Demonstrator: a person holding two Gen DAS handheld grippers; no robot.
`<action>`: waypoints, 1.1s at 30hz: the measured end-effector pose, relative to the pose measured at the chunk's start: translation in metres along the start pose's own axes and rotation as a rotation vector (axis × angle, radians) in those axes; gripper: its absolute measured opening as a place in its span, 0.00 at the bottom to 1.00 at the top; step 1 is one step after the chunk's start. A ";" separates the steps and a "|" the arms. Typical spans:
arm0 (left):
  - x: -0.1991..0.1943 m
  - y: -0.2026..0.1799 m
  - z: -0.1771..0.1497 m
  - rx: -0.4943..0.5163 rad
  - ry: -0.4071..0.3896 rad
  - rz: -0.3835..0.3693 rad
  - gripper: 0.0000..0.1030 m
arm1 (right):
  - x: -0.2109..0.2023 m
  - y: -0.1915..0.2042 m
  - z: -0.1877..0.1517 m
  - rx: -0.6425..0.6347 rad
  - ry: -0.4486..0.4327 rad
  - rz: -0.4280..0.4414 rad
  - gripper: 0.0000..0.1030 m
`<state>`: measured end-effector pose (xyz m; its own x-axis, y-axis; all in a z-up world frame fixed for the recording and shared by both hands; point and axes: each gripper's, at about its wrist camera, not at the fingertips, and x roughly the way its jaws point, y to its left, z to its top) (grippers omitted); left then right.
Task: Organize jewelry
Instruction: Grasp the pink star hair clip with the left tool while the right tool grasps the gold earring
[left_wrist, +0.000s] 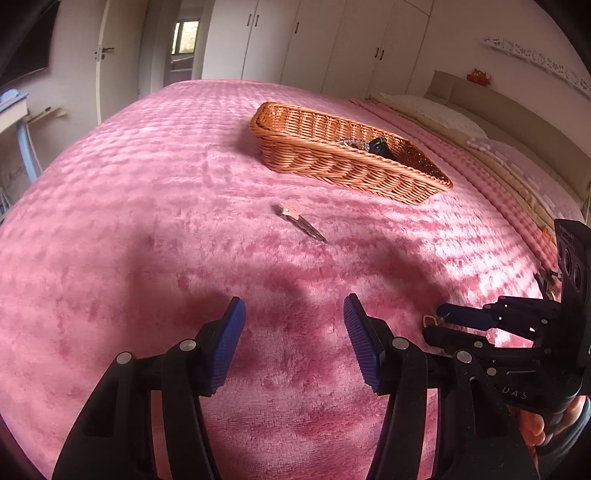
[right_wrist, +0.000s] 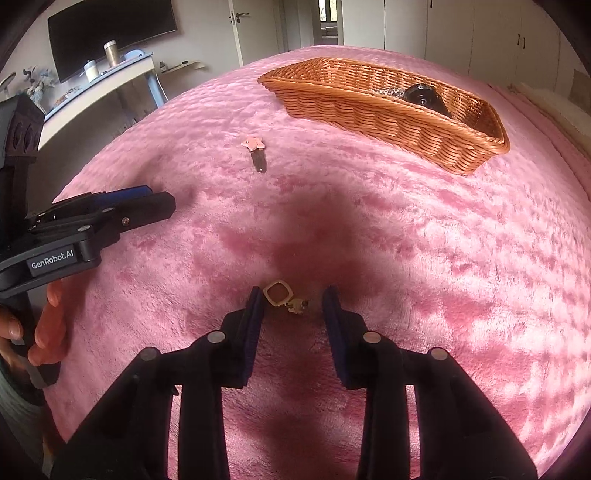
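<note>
Straddling small cream earring, R gripper unclosed; L gripper open, empty; hairclip before basket.

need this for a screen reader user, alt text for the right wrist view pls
The right gripper brackets a small cream square-framed earring on a pink plush bedspread, jaws not yet pressing it. Beyond lie a star hair clip and a wicker basket.

A small cream square-framed earring lies flat on the pink bedspread; a star-topped hair clip rests farther off, near a wicker basket holding dark and beaded pieces.
</note>
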<state>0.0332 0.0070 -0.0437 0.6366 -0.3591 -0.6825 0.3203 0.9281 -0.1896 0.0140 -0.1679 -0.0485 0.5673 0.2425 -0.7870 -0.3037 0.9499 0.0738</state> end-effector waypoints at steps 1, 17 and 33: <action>-0.001 -0.002 0.002 0.011 0.002 0.002 0.52 | -0.001 0.001 0.000 -0.003 -0.004 -0.009 0.20; 0.076 -0.005 0.070 -0.109 0.133 0.049 0.52 | 0.012 -0.053 0.018 0.212 -0.014 -0.066 0.13; 0.068 -0.023 0.048 0.144 0.127 0.021 0.05 | 0.000 -0.041 0.006 0.185 -0.033 0.017 0.14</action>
<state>0.1030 -0.0434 -0.0521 0.5533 -0.3157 -0.7708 0.4103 0.9086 -0.0776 0.0307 -0.2061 -0.0478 0.5893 0.2626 -0.7641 -0.1695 0.9648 0.2008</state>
